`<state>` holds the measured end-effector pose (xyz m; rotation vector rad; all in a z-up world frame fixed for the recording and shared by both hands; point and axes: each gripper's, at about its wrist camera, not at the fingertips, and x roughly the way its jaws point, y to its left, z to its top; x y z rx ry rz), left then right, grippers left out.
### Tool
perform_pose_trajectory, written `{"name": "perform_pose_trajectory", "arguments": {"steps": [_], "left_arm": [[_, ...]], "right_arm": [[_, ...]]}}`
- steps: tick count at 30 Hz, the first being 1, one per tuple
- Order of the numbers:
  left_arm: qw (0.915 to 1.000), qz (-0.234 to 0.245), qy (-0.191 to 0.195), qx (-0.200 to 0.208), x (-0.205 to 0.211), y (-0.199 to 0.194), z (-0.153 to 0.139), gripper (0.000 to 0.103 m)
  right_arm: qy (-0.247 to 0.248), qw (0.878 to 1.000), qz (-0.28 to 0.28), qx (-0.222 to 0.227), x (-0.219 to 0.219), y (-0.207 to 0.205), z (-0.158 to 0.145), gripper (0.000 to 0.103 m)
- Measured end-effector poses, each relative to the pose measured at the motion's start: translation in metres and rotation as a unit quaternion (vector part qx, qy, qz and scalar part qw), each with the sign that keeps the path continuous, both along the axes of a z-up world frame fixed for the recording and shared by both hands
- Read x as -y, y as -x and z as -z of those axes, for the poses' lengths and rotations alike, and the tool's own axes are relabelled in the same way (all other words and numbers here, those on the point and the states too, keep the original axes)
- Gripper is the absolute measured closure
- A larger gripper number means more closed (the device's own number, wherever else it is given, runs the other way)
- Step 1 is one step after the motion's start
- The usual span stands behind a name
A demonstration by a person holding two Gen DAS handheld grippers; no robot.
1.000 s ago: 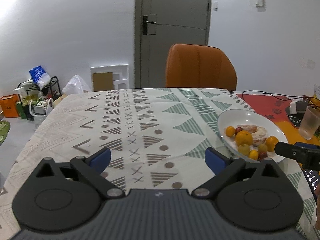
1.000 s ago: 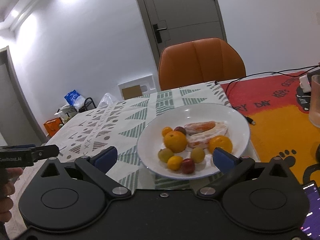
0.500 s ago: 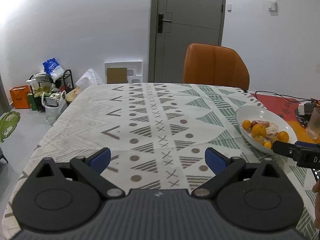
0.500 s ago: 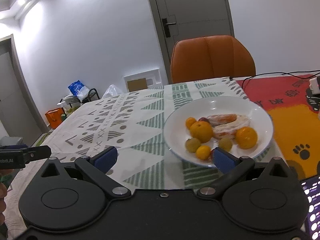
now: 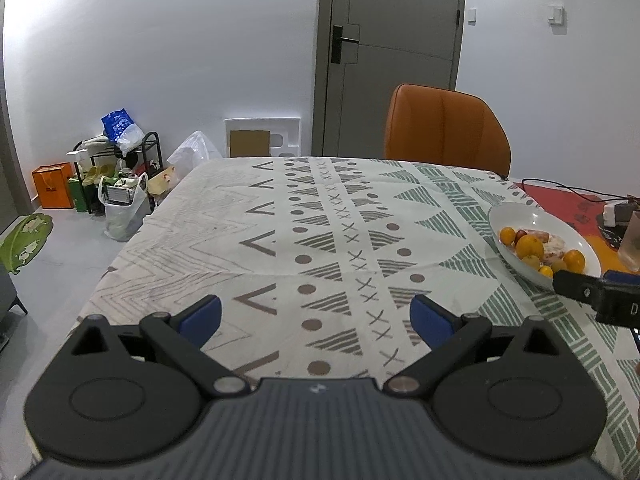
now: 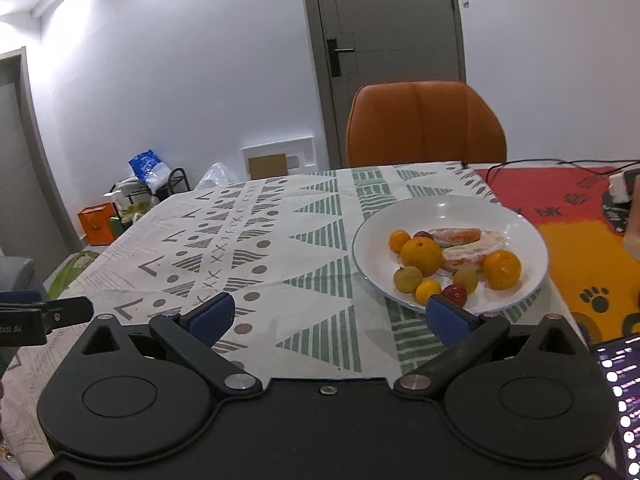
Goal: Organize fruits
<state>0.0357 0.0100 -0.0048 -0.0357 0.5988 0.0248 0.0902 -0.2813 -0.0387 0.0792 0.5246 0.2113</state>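
Observation:
A white plate [image 6: 448,208] holds several fruits: a large orange [image 6: 422,255], a second orange [image 6: 502,269], small yellow and red fruits, and peeled citrus pieces [image 6: 460,238]. The plate also shows in the left wrist view [image 5: 520,216] at the right. My right gripper [image 6: 328,318] is open and empty, held above the tablecloth just in front and left of the plate. My left gripper [image 5: 316,316] is open and empty over the patterned cloth, far left of the plate. The right gripper's finger tip [image 5: 576,288] shows at the right edge.
A patterned tablecloth [image 5: 320,240] covers the table; a red and orange mat [image 6: 580,216] lies to the right. An orange chair [image 6: 424,124] stands behind. A glass [image 5: 632,240], cables and a phone [image 6: 624,392] are at the right. Bags and a rack [image 5: 116,168] sit on the floor left.
Both grippers have pulled back and risen from the table. The plate now sits farther away and more to the right in both views. Both stay open and empty.

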Motion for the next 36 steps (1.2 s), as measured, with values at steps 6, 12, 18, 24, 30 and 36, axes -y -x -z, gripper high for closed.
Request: {"name": "perform_pose_trajectory", "arguments": {"steps": [6, 12, 18, 24, 30, 36], "left_arm": [[0.9999, -0.001, 0.012, -0.007, -0.003, 0.015, 0.004, 0.003], [0.9999, 0.002, 0.011, -0.001, -0.001, 0.026, 0.001, 0.003], [0.9999, 0.008, 0.0, 0.007, 0.005, 0.031, -0.003, 0.003], [0.9999, 0.015, -0.006, 0.005, 0.01, 0.033, -0.004, 0.003], [0.9997, 0.02, -0.005, 0.009, 0.012, 0.037, -0.007, 0.003], [0.9997, 0.02, -0.004, 0.015, 0.013, 0.04, -0.01, 0.003]], "right_arm": [[0.016, 1.0, 0.008, 0.007, -0.003, 0.013, -0.006, 0.0], [0.016, 1.0, 0.005, 0.011, -0.006, 0.023, -0.008, 0.0], [0.016, 1.0, -0.001, 0.016, -0.004, 0.03, -0.008, 0.0], [0.006, 1.0, 0.005, 0.018, 0.005, 0.032, -0.008, 0.0], [0.008, 1.0, 0.004, 0.017, 0.007, 0.033, -0.006, 0.0], [0.012, 1.0, -0.006, 0.011, 0.005, 0.032, -0.002, 0.0]]}}
